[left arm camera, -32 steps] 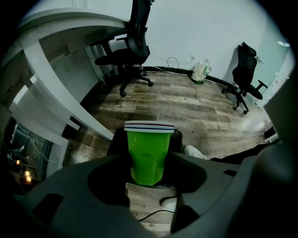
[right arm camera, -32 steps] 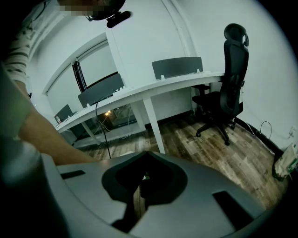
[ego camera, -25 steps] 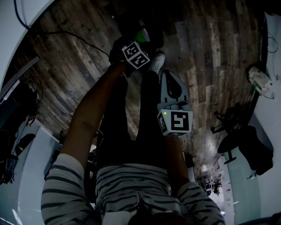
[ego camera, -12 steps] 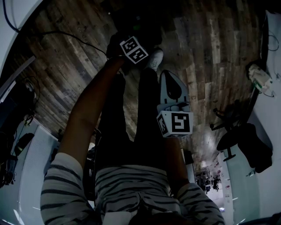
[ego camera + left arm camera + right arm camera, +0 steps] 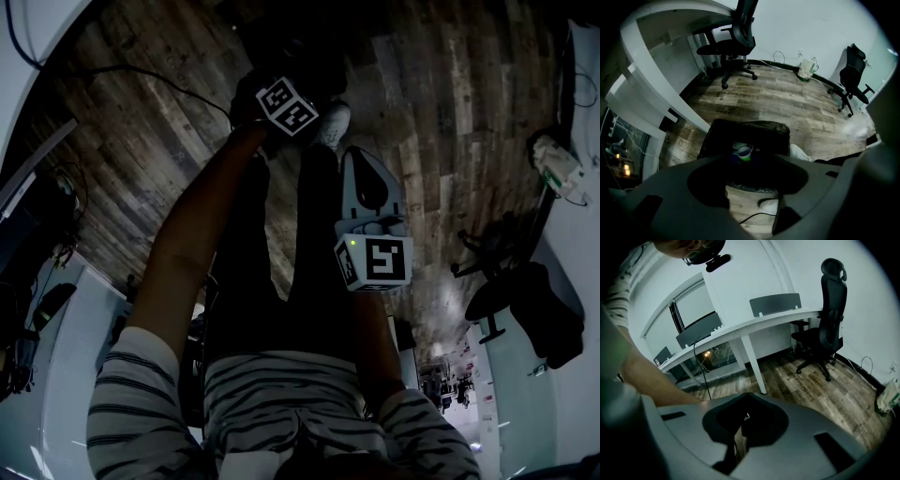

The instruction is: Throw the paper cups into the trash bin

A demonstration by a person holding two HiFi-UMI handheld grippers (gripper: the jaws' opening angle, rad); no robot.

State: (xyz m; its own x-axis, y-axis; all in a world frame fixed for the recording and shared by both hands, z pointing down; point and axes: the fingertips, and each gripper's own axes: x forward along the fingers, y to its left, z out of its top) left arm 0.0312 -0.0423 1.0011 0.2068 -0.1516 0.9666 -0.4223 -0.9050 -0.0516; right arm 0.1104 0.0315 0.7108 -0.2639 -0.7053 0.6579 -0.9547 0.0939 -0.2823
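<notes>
Release stage of the disposal task, everything placed by reference to the trash bin point(image 5: 764, 129), which stands on the plank floor point(image 5: 801, 101) lined with a black bag. To the bin's left, the curved white bench point(image 5: 644, 89), carrying no cup that can be seen. Directly above the bin's mouth, the left gripper point(image 5: 751, 176), pointing steeply down, its fingers released and spread wide with nothing between them. Inside the bin, near its near wall, one paper cup point(image 5: 743, 153) with a green band, lying loose on the liner and clear of the fingers. Just right of the bin, the person's pale shoe point(image 5: 802, 152). Further right and nearer the person's body, the right gripper point(image 5: 740, 425), idle, its fingers clenched to a narrow slit on nothing. The drop of this cup appears complete. The next move would call for lifting the left gripper clear of the bin and finding another cup; none shows outside the bin in any view.
</notes>
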